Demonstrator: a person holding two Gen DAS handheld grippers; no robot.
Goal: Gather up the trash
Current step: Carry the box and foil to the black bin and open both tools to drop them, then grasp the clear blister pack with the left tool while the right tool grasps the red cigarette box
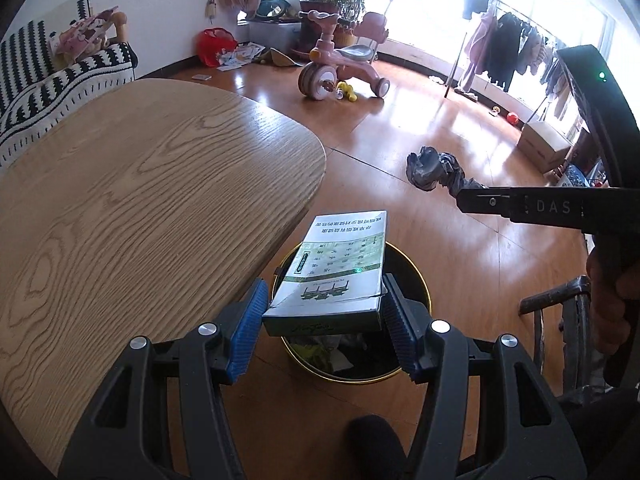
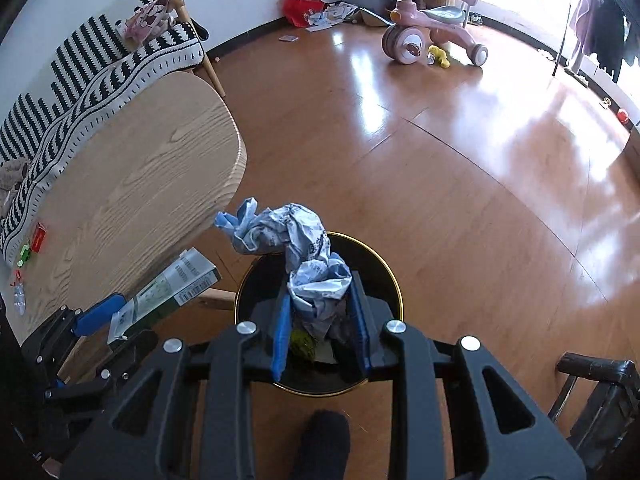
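Observation:
My left gripper (image 1: 325,282) is shut on a white and green carton (image 1: 340,264), its blue pads pressing the carton's near end. The carton hangs over a round black bin with a gold rim (image 1: 352,380) that holds some rubbish. My right gripper (image 2: 320,288) is shut on a crumpled blue and white wrapper (image 2: 304,240), directly above the same bin (image 2: 390,276). From the left wrist view the right gripper (image 1: 460,198) comes in from the right, with the wrapper (image 1: 430,168) at its tip. The left gripper (image 2: 120,326) and its carton (image 2: 172,288) show at lower left in the right wrist view.
A rounded wooden table (image 1: 140,200) stands just left of the bin, with small toys (image 2: 36,240) near its far edge. A dark chair (image 2: 592,376) stands to the right. A foot in a dark sock (image 2: 320,440) is below. A pink tricycle (image 1: 340,68) and a striped sofa (image 2: 92,64) stand further off.

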